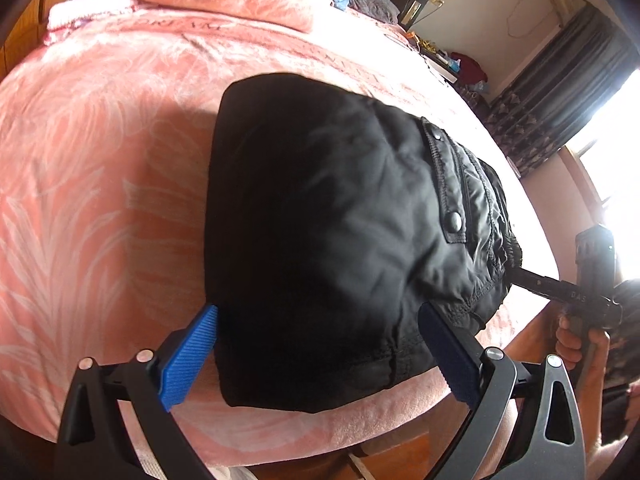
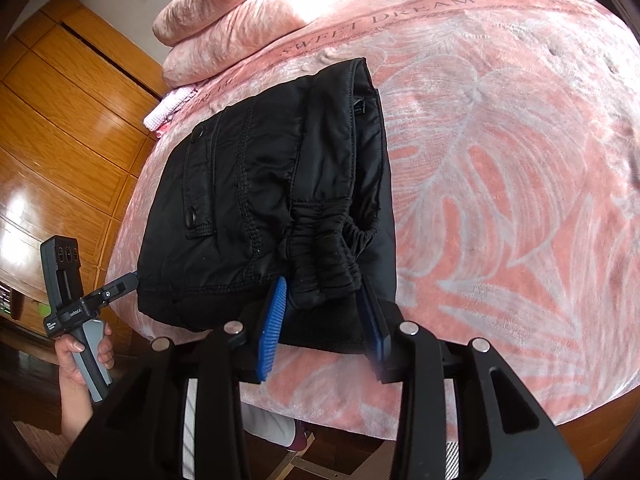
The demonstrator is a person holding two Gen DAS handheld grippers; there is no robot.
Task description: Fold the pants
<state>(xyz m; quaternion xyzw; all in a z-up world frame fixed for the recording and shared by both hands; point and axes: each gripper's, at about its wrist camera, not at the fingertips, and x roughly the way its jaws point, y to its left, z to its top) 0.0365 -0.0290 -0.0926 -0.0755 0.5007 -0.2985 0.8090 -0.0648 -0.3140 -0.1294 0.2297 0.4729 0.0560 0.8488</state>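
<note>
The black pants lay folded on the pink bedspread. At six o'clock, the right tongs stood wide around the elastic cuff; the left tongs gaped wide around the bundle's near edge.

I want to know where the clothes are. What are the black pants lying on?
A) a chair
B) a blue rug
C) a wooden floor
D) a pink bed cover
D: the folded pants lie on the pink cover with a pale leaf pattern, and the same shows from the left wrist, pants on cover.
</note>
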